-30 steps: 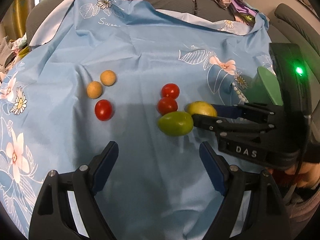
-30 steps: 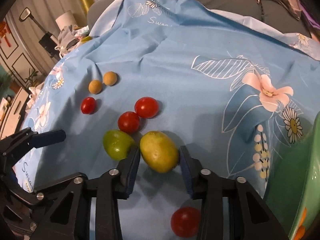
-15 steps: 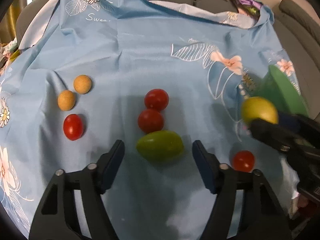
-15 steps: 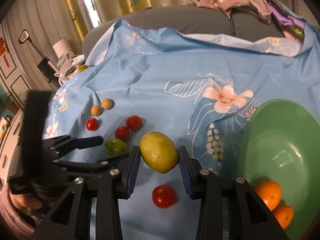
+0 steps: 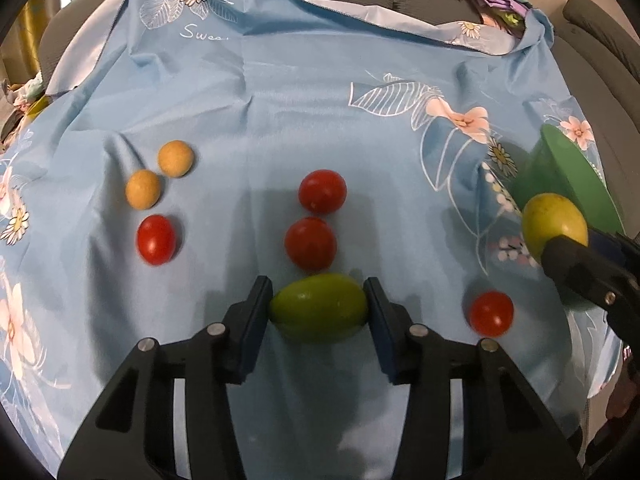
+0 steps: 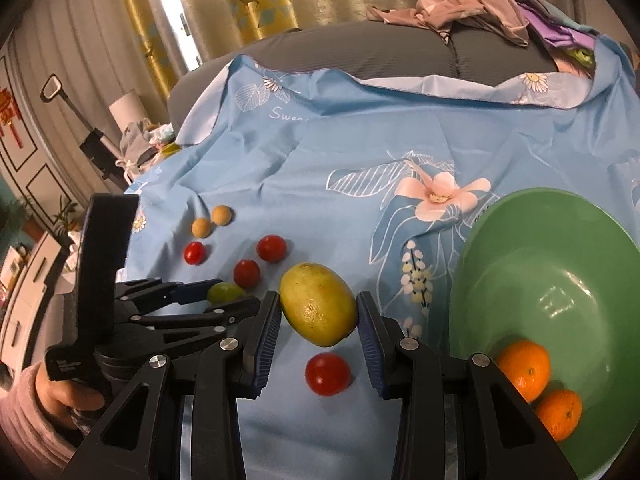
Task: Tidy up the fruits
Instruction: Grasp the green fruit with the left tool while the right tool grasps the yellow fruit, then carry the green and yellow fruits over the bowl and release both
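Note:
My left gripper (image 5: 318,312) has closed on the green fruit (image 5: 318,307), which rests on the blue floral cloth (image 5: 280,92); it shows small in the right wrist view (image 6: 225,292). My right gripper (image 6: 318,320) is shut on the yellow-green fruit (image 6: 318,303) and holds it above the cloth, left of the green bowl (image 6: 560,248). In the left wrist view that fruit (image 5: 554,224) is at the far right by the bowl (image 5: 572,176). Two oranges (image 6: 524,368) lie in the bowl.
Several red tomatoes lie on the cloth: two (image 5: 322,191) just beyond the green fruit, one (image 5: 156,239) at left, one (image 5: 491,313) at right. Two tan round fruits (image 5: 175,158) lie far left. A grey sofa back with clothes (image 6: 460,12) is behind.
My left gripper moved forward and closed around the green fruit. My right gripper lifted the yellow-green fruit off the cloth and carried it right, towards the green bowl.

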Motion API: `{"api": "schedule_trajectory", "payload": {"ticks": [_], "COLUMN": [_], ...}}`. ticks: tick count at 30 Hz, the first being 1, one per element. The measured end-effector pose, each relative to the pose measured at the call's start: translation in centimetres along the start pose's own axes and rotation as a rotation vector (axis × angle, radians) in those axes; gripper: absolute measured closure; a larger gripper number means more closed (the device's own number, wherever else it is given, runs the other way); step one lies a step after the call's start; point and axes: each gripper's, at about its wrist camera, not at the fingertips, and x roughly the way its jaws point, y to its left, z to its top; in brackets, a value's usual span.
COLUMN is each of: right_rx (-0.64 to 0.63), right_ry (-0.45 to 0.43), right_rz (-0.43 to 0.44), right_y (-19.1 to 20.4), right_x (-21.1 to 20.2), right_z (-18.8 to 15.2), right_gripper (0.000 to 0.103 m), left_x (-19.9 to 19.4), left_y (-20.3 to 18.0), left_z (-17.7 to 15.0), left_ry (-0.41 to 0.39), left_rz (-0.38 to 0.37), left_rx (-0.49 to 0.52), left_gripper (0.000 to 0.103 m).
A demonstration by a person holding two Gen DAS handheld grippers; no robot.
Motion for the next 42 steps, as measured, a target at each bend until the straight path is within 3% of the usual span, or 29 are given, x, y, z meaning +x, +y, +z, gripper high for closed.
{"api": "schedule_trajectory", "payload": {"ticks": [25, 35, 42], "right_rx": [-0.031, -0.018, 0.025], "right_ry": [-0.028, -0.064, -0.124], "right_rz": [0.04, 0.038, 0.006], "right_y": [3.3, 3.1, 0.9], "right_x": [-5.2, -7.1, -9.1], "right_z": [-2.7, -3.2, -3.0], "right_gripper": [0.063, 0.063, 0.063], "left_x": [-10.5, -12.6, -14.6], "left_y": [-1.0, -1.8, -2.3], "left_z": [-5.9, -6.3, -5.5], "left_ry": [-0.105, -0.136, -0.18], "left_rz": [0.022, -0.017, -0.051], "left_rx": [0.028, 0.03, 0.038], "left_gripper": [0.056, 0.056, 0.056]}}
